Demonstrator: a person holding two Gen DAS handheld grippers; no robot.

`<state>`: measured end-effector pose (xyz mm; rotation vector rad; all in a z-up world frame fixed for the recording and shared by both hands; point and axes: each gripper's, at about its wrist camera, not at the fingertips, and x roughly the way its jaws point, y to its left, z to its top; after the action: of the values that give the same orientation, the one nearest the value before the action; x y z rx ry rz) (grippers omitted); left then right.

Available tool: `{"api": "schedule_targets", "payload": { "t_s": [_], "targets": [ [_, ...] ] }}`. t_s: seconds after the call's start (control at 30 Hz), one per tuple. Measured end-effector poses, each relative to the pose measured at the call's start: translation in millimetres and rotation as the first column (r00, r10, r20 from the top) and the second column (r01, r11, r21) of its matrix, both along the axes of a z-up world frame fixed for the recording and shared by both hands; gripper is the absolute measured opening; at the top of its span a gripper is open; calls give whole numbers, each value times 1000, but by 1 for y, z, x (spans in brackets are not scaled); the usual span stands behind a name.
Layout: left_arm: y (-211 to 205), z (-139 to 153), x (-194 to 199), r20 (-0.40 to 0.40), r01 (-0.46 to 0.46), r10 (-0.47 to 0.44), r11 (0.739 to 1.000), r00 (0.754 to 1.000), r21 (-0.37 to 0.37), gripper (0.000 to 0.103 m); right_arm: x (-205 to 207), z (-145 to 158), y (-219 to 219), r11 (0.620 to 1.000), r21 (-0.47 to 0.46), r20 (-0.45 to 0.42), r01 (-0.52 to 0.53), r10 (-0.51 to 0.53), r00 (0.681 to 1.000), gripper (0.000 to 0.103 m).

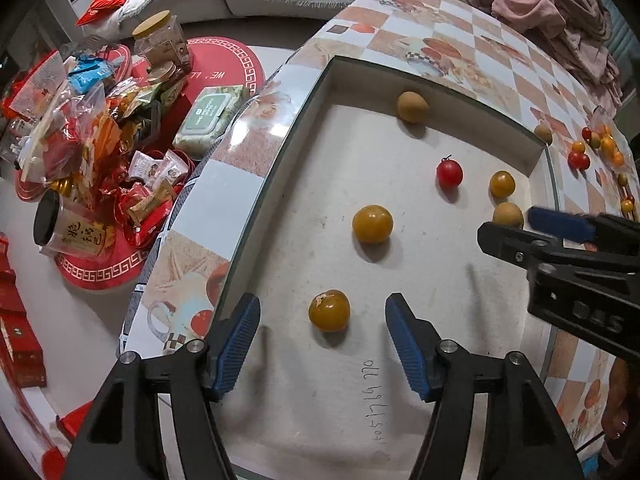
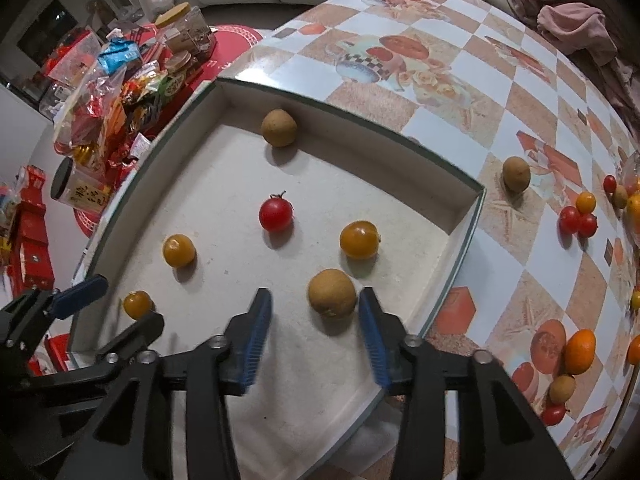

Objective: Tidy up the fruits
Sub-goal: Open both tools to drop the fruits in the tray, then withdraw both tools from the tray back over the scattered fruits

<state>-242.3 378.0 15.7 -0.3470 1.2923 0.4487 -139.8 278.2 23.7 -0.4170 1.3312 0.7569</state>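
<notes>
Inside the shallow tray (image 2: 460,236) six fruits already lie apart, while many more wait along the table's (image 2: 500,92) right edge, and both the left gripper (image 1: 322,320) and right gripper (image 2: 316,306) gape wide, each straddling one fruit ungripped.

The tray (image 2: 460,256) had an off-white floor and dark green rim. It held one red cherry tomato (image 2: 275,215), yellow-orange cherry tomatoes (image 2: 359,239) and tan-brown longans (image 2: 331,293). The tablecloth (image 2: 460,92) bore a white, pale blue and terracotta check with fruit motifs. Gripper pads (image 2: 256,340) were ribbed blue on black arms.
</notes>
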Motion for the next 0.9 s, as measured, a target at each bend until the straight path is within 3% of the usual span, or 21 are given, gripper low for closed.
{"api": "schedule_targets", "payload": {
  "t_s": [0.07,0.53,0.77,0.9],
  "targets": [
    [0,1,0,-2,3,-3,1000,1000,2,67,1,7,-1,1000,23,5,8,-8,1000,81],
    [-14,16,8,-7,41,-40,999,999,33,67,12,37,-24,992,85,23,95,-97,995,85],
    [-42,30,29,15,123,-124,992,992,39,67,23,47,-67,978,98,32,186,-190,981,85],
    [-68,39,46,37,185,-187,982,982,37,67,33,49,-113,955,85,39,284,-288,957,85]
  ]
}}
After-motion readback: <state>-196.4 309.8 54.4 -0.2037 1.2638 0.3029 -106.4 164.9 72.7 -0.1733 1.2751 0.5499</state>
